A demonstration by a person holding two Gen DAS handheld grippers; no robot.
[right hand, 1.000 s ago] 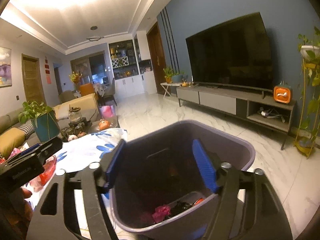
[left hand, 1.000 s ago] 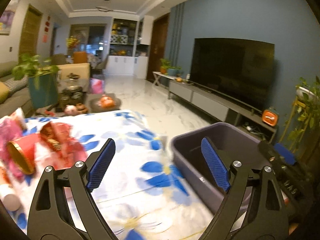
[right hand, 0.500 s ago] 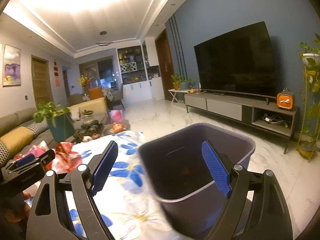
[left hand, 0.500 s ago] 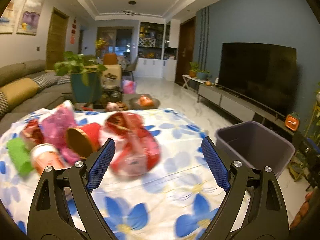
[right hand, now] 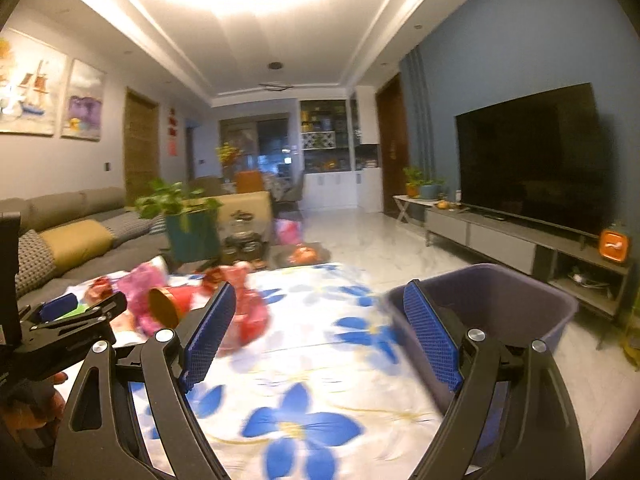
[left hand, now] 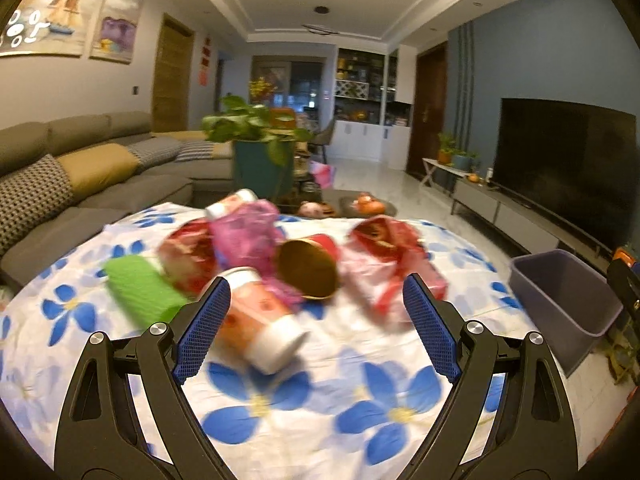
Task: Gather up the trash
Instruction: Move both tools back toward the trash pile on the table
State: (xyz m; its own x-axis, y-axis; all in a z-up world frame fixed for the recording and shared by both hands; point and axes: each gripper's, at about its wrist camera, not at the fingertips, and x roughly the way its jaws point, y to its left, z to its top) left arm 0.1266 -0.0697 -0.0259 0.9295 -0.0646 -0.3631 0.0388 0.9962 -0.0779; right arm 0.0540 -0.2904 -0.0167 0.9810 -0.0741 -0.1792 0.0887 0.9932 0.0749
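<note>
Currently, left wrist view: the left gripper is spread wide and empty; a pink-and-white paper cup lies at frame centre on the blue-flowered tablecloth, probably light and crushable; grip mid-body. Right wrist view: the right gripper is wide and empty; the grey plastic bin sits lower right, its contents hidden.

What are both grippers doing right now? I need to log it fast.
Left gripper: open, holding nothing, above the trash pile.
Right gripper: open, holding nothing, beside the bin.
</note>
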